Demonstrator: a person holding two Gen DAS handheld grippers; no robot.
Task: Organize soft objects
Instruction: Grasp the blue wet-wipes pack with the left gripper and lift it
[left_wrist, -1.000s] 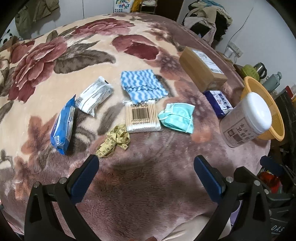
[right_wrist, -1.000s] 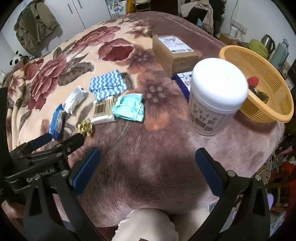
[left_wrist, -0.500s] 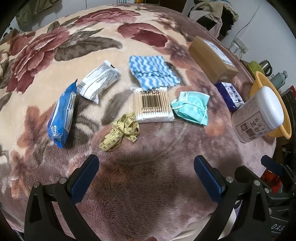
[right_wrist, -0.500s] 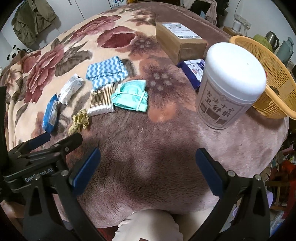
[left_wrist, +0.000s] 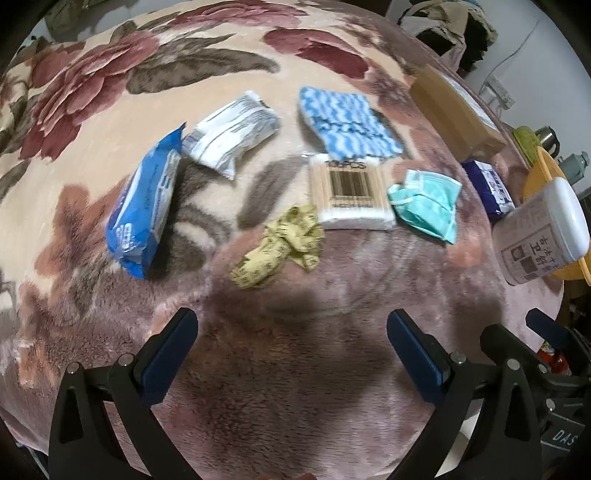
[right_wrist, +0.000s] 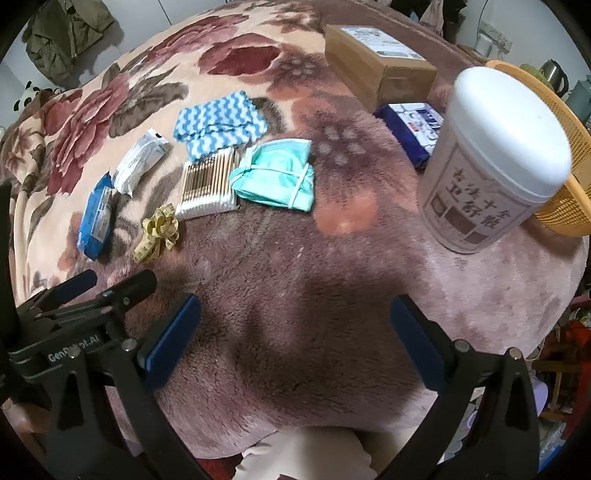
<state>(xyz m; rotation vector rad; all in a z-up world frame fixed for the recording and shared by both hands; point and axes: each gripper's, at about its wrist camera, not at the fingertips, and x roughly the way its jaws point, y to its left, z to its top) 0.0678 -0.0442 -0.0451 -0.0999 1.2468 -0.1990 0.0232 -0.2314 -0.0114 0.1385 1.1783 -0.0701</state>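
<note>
Across the floral blanket (left_wrist: 110, 92) the soft items lie untouched: blue wipes pack (left_wrist: 142, 206), white packet (left_wrist: 231, 133), blue wavy cloth (left_wrist: 343, 122), cotton swab pack (left_wrist: 349, 192), green face masks (left_wrist: 426, 203) and crumpled yellow tape measure (left_wrist: 280, 247). My left gripper (left_wrist: 291, 354) and right gripper (right_wrist: 295, 339) both hover with jaws spread wide, holding nothing — I judge this the approach step, no pick made. Orange basket (right_wrist: 569, 155) sits behind the white canister (right_wrist: 495, 158), a likely destination. Next move calls for lowering one gripper squarely over the nearest item — the tape measure — then closing.
</note>
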